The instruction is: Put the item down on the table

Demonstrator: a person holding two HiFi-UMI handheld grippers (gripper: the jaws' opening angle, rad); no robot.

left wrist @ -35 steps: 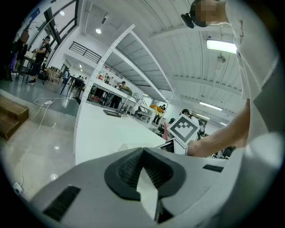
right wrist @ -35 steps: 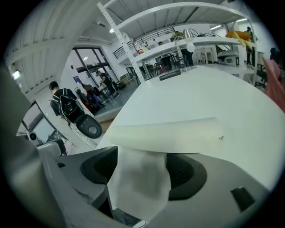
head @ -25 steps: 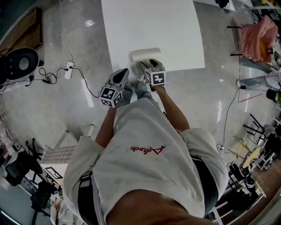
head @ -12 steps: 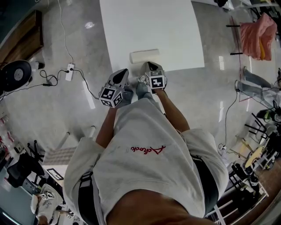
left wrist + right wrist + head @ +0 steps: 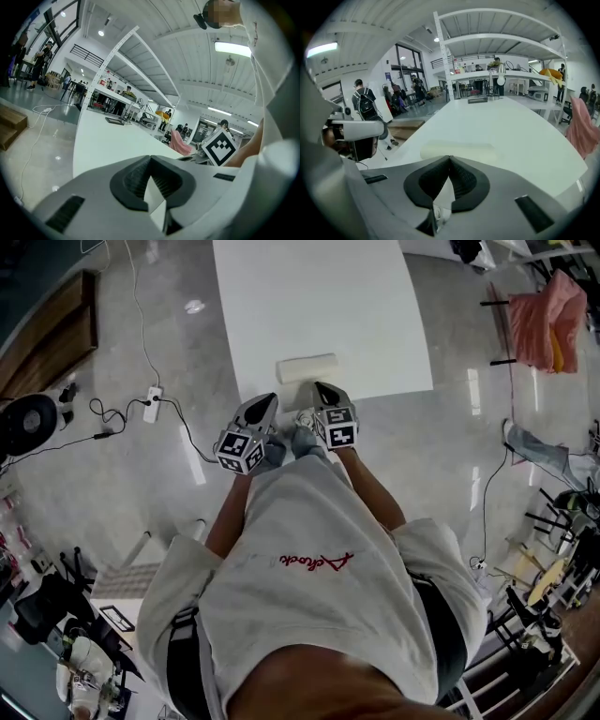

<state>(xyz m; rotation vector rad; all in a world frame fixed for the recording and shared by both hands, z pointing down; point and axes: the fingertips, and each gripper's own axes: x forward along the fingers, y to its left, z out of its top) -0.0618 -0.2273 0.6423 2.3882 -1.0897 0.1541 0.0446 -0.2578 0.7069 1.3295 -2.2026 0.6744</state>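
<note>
Lying across the table [image 5: 319, 296] near its front edge, the pale rolled item [image 5: 307, 368] now rests free. The right hand-held gripper [image 5: 321, 388] has drawn back clear of it, jaws closed on nothing (a second ago it sat over the item). The left hand-held gripper [image 5: 269, 399] is likewise closed and empty. Placement appears complete.
</note>
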